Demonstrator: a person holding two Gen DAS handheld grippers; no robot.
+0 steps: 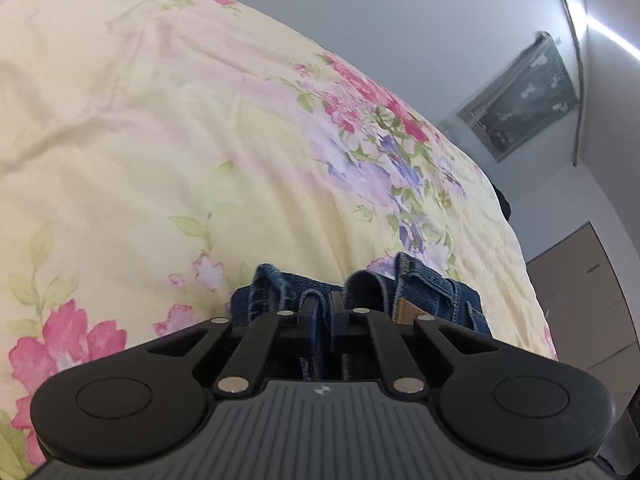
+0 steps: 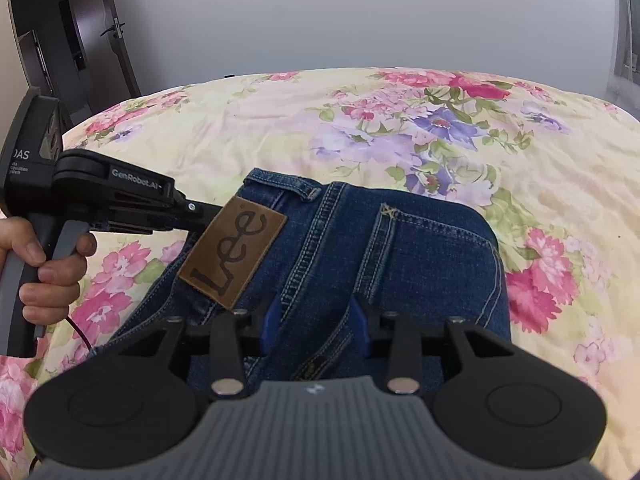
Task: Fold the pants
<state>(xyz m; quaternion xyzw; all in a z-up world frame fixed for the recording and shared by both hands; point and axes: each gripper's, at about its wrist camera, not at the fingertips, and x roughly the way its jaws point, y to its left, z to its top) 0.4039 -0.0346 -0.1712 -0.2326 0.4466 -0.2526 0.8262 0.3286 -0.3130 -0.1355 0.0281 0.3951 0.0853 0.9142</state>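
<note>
The jeans (image 2: pixel 360 248) lie bunched on the floral bedspread (image 2: pixel 540 168), waistband end up. The left gripper (image 1: pixel 332 312) is pinched tight on the waistband beside the leather patch (image 2: pixel 234 250); the right gripper (image 2: pixel 314 320) stands partly open astride a denim fold. Judged mid-fold; next, the right gripper must close, then both carry the waistband over.

A bunched fold of blue denim pants (image 1: pixel 280 292) is clamped between the closed fingers of the left gripper (image 1: pixel 330 312). A brown patch (image 1: pixel 408 312) is seen just right of the fingers. The pants are held over a floral bedspread (image 1: pixel 160 140), and a grey wall (image 1: pixel 400 20) is seen beyond.
</note>
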